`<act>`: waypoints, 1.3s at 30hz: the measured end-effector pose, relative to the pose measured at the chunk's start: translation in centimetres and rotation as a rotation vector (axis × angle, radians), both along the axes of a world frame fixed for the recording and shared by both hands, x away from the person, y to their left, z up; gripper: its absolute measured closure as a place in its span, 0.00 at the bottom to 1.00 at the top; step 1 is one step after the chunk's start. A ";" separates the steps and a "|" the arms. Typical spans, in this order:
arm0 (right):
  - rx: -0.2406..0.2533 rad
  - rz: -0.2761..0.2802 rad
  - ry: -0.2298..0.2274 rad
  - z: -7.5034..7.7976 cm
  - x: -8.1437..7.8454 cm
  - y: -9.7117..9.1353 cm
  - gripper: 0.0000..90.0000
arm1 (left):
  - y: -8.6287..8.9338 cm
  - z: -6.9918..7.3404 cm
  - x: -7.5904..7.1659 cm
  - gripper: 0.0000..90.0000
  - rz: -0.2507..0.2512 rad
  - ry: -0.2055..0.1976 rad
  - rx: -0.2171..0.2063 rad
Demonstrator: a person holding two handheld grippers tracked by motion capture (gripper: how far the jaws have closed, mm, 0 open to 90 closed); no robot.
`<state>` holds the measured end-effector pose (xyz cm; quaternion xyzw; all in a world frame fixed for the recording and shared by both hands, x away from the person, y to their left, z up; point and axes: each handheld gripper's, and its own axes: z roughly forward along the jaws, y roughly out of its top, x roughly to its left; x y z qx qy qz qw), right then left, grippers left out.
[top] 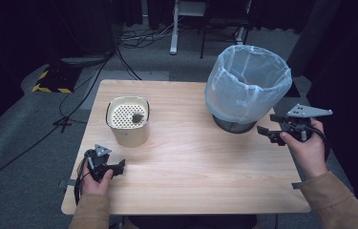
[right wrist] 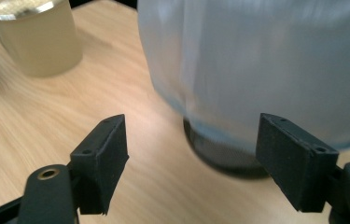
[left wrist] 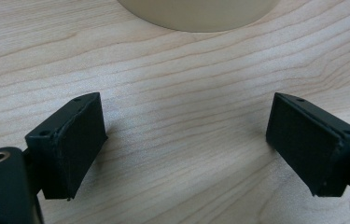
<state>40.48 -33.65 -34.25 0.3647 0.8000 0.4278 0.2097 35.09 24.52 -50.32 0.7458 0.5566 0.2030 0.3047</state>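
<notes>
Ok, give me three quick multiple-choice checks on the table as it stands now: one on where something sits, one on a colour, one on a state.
1. Where does the bin with the plastic liner stand?
A. at the far right of the table
B. at the near left corner
C. on the floor

2. What colour is the container with the perforated insert?
A. red
B. cream
C. blue

3. How do the jaws of the left gripper stand?
A. clamped on the container
B. shut with nothing between them
C. open over bare wood

Answers:
1 A, the high view shows the bin at the table's far right, beside the right gripper.
2 B, its wall and insert look pale cream, with a small dark lump on the insert.
3 C, the left gripper view shows the pads wide apart with only wood grain between.
</notes>
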 end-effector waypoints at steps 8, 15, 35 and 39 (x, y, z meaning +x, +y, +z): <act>-0.052 -0.019 0.098 -4.8 -0.4 -0.8 0.29 | 0.0 0.0 0.0 0.14 0.000 0.000 0.000; -0.053 -0.026 0.160 -8.2 -0.8 -1.0 0.28 | 0.0 0.0 0.0 0.14 0.000 0.000 0.000; -0.142 -0.008 0.186 -15.3 -1.3 -0.3 0.20 | 0.0 0.0 0.0 0.13 -0.002 0.000 0.000; -0.119 -0.007 0.155 -15.8 -1.4 0.2 0.17 | 0.0 0.0 0.0 0.13 -0.002 0.000 0.000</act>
